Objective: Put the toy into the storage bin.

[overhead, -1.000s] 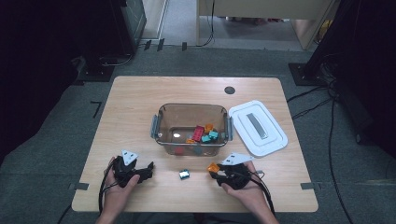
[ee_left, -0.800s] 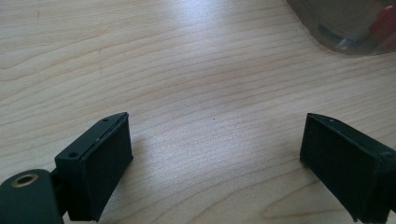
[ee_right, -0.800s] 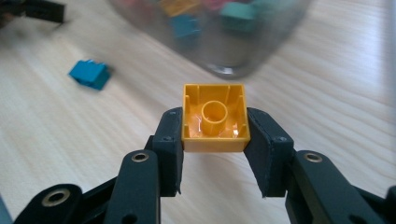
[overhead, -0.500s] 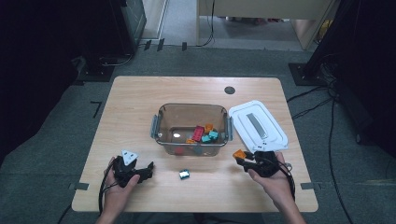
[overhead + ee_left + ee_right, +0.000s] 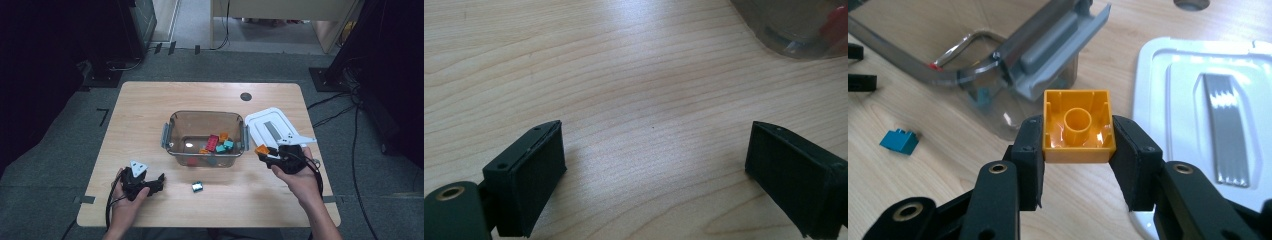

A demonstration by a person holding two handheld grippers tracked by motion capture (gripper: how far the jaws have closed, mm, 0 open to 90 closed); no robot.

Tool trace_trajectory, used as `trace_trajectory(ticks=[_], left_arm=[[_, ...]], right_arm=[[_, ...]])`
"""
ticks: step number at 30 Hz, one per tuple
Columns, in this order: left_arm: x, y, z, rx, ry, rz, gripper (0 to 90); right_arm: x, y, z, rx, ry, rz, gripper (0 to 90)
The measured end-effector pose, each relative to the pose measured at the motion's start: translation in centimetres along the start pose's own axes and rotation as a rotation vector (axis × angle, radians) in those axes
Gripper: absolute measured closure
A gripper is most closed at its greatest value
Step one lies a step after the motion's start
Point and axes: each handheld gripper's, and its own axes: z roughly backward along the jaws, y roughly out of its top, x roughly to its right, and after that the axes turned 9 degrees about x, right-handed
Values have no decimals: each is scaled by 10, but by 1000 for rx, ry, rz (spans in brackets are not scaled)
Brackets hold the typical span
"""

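On the wooden table [image 5: 150,120], several bricks fill the bin [image 5: 205,120]; my right gripper [image 5: 1078,145] clamps an orange brick [image 5: 1078,127], my left gripper [image 5: 654,170] gapes empty, and the teal brick [image 5: 197,187] waits.

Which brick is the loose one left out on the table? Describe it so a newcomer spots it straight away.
Start from the clear plastic bin in the middle of the wooden table. On the bare wood just in front of its near wall, between the two hands, lies a small teal brick. It alone lies loose on the tabletop; the other bricks sit inside the bin, and the orange brick is clamped in the right gripper.
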Motion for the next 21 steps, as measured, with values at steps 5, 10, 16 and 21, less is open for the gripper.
trace_trajectory(ticks=[5,10,16,21], left_arm=[[0,0,0,0,0,0,88],[0,0,0,1,1,-1,88],[0,0,0,1,1,-1,88],[0,0,0,0,0,-1,88]], right_arm=[[4,13,1,4,-12,0,600],[7,27,4,17,-21,-1,600],[2,43,6,52,-18,-5,600],[-8,58,-1,69,1,4,600]])
